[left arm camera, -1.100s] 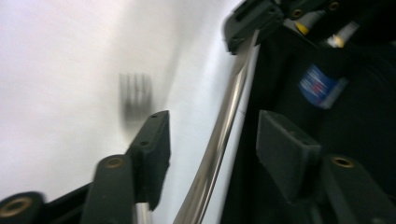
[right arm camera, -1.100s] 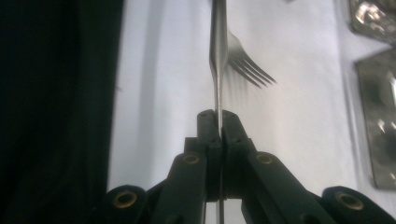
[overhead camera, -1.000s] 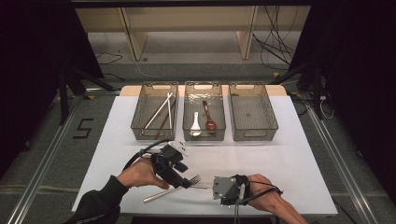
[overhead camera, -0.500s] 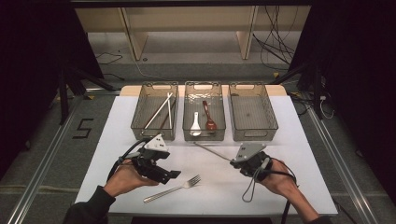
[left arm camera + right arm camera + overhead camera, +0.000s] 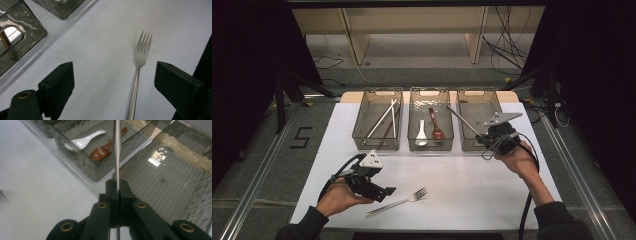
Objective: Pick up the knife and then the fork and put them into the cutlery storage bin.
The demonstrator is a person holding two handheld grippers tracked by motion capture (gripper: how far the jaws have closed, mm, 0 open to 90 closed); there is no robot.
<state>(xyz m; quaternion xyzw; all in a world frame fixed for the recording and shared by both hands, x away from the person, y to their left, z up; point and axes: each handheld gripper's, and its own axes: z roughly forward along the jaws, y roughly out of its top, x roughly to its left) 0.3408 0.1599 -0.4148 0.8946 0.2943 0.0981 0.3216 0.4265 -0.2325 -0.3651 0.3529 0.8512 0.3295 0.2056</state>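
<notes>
My right claw [image 5: 484,139] was clamped tight on a thin metal utensil [image 5: 460,121], carrying it over the empty right bin [image 5: 478,100]; the next move, I judged, was to lower and release it there. My left claw [image 5: 113,82] had just been opening, jaws wide and empty, astride the fork [image 5: 140,62] lying on the table [image 5: 472,190], so it needed to drop and close on the handle.
</notes>
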